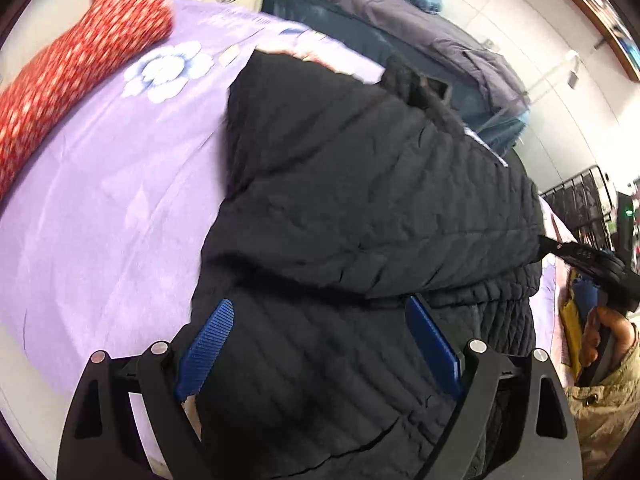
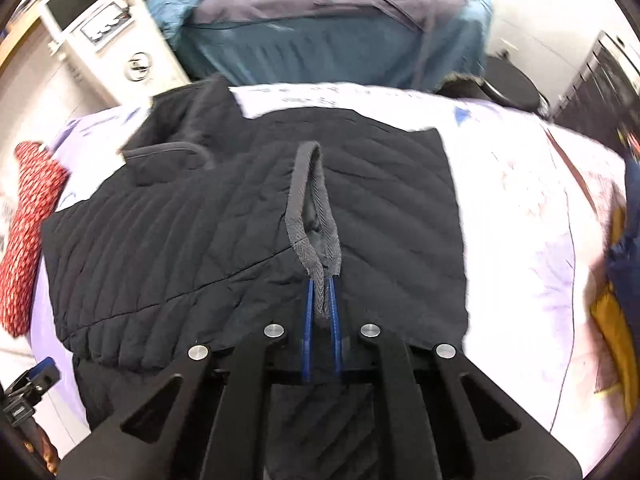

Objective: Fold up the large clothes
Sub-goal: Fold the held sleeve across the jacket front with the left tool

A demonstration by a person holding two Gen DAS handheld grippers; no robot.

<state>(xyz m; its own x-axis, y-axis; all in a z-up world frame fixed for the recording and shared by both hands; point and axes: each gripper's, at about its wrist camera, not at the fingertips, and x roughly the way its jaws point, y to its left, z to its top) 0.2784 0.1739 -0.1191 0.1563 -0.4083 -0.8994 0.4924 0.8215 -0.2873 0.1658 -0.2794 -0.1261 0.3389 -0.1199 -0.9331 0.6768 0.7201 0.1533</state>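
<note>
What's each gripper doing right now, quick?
Left gripper: open, over the black quilted jacket, holding nothing.
Right gripper: shut on the jacket's grey trim.

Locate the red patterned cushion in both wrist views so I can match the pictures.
Left wrist view: the red patterned cushion lies at upper left, on the lilac bedspread, left of the black quilted jacket.
Right wrist view: the cushion sits at the far left edge, again left of the jacket.
Shared landmark: the blue-grey bedding pile beyond the jacket.
</note>
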